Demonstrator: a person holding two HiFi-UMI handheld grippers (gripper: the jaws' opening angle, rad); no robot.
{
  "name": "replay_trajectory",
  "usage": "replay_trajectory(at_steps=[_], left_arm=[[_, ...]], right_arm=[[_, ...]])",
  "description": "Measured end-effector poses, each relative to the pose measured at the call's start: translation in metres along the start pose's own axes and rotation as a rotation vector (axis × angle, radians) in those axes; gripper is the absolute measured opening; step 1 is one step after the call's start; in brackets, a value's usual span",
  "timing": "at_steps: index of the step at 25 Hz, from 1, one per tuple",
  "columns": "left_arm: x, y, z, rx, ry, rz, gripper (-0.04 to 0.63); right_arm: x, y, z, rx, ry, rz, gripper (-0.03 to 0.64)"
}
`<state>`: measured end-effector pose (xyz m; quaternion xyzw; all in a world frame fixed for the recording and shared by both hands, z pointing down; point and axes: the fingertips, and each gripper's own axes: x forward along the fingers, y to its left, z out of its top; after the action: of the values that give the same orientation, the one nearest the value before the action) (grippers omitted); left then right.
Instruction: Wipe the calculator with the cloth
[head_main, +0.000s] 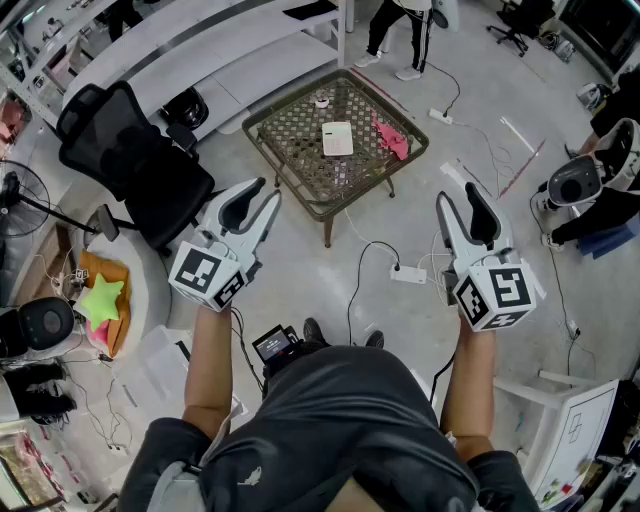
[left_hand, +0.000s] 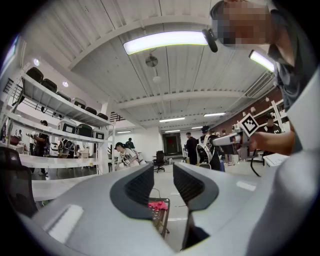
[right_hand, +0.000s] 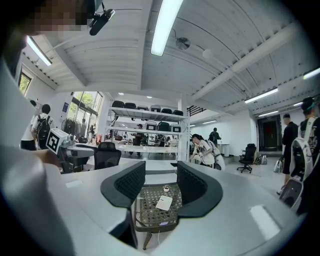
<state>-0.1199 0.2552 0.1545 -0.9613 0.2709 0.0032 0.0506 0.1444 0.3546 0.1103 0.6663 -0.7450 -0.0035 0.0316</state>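
Left claw (head_main: 268, 192) and right claw (head_main: 458, 195) held level, jaws apart and empty, likely readied for a reach. Well ahead of both, on the table (head_main: 285, 172): calculator (head_main: 338, 138), with cloth (head_main: 392, 138) just right of it, untouched.

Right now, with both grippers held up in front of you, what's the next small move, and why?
Probably step toward the table and lower the right gripper toward the cloth. It and the left gripper are open and empty, well short of the table. In the head view the cloth lies untouched to the right of the calculator, on the right gripper's side.
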Motion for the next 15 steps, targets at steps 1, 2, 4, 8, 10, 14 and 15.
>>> replay_trajectory(at_steps=[1,2,4,8,10,14,15], left_arm=[[0.0,0.002,0.001,-0.001,0.0,0.002,0.17],[0.0,0.004,0.002,-0.003,-0.001,0.003,0.17],[0.001,0.006,0.003,-0.003,-0.002,0.004,0.17],[0.002,0.013,0.0,-0.006,-0.002,-0.004,0.17],[0.002,0.018,-0.002,-0.009,-0.002,-0.01,0.17],[0.004,0.029,-0.003,-0.012,-0.003,-0.021,0.17],[0.004,0.032,-0.004,-0.013,-0.003,-0.024,0.17]], right_arm=[[0.002,0.001,0.0,-0.001,0.001,0.0,0.181],[0.004,0.002,-0.001,-0.002,0.002,0.0,0.181],[0.007,0.003,-0.002,-0.002,0.004,-0.001,0.179],[0.013,0.007,-0.003,-0.003,0.009,-0.006,0.18],[0.017,0.009,-0.004,-0.003,0.013,-0.011,0.181],[0.025,0.014,-0.005,-0.002,0.022,-0.024,0.18],[0.028,0.016,-0.006,-0.001,0.025,-0.026,0.18]])
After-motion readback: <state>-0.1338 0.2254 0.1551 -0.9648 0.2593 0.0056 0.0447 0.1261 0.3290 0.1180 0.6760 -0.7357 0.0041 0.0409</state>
